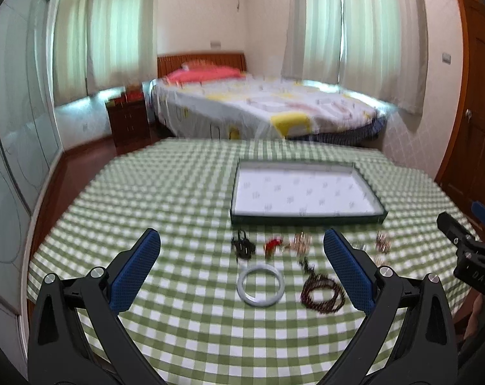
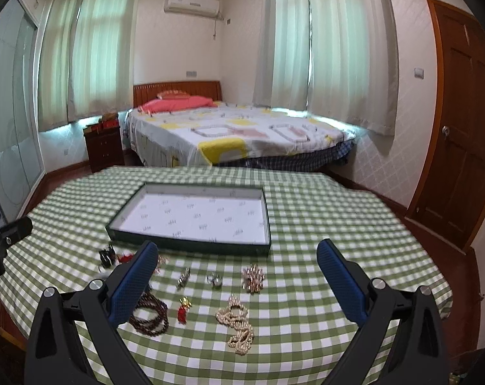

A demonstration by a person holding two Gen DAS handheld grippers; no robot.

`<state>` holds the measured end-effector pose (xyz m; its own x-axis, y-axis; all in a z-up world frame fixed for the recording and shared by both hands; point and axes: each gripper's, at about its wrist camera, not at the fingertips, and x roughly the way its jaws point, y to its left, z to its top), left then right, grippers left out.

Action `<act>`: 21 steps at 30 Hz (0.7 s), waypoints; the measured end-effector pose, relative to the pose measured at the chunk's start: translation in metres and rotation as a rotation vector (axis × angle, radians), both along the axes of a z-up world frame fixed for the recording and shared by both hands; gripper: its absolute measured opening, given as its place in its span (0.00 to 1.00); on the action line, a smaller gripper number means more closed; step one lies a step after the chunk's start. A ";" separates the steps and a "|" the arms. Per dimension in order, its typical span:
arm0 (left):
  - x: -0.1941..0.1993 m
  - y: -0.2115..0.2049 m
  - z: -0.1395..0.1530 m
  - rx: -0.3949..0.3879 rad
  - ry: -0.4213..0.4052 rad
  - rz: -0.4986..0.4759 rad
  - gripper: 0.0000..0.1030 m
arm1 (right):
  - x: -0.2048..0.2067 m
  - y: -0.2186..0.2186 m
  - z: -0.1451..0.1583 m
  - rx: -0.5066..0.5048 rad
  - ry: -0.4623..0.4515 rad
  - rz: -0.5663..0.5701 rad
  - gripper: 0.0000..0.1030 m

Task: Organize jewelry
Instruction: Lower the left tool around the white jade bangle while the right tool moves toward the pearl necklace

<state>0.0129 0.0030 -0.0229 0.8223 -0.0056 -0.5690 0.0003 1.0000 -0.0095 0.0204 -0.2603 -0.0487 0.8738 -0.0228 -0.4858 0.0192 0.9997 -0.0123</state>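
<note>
Woven checked cloth [image 2: 306, 224] is covering the bench. Tray [image 2: 191, 243] liner is appearing as matt printed paper. Pearl strand [image 2: 237, 324] is showing gloss; bangle [image 1: 261, 285] is looking smooth; finger pads [image 2: 133, 285] are showing textured rubber.

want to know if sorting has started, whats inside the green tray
Nothing yet: the green tray shows only its white printed lining in both views. The near wall hides a thin strip of floor behind it. The pearl necklace and white bangle lie outside on the tablecloth.
</note>
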 end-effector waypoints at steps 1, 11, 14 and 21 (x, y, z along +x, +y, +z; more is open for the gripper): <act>0.007 0.000 -0.010 -0.005 0.032 -0.005 0.96 | 0.005 -0.002 -0.008 0.005 0.020 0.001 0.94; 0.062 -0.007 -0.101 0.015 0.277 -0.022 0.96 | 0.043 -0.015 -0.080 0.037 0.223 -0.003 0.94; 0.076 -0.010 -0.121 0.010 0.336 -0.027 0.96 | 0.051 -0.019 -0.091 0.054 0.260 -0.007 0.94; 0.093 -0.012 -0.141 -0.011 0.387 -0.044 0.96 | 0.062 -0.022 -0.106 0.064 0.305 -0.006 0.94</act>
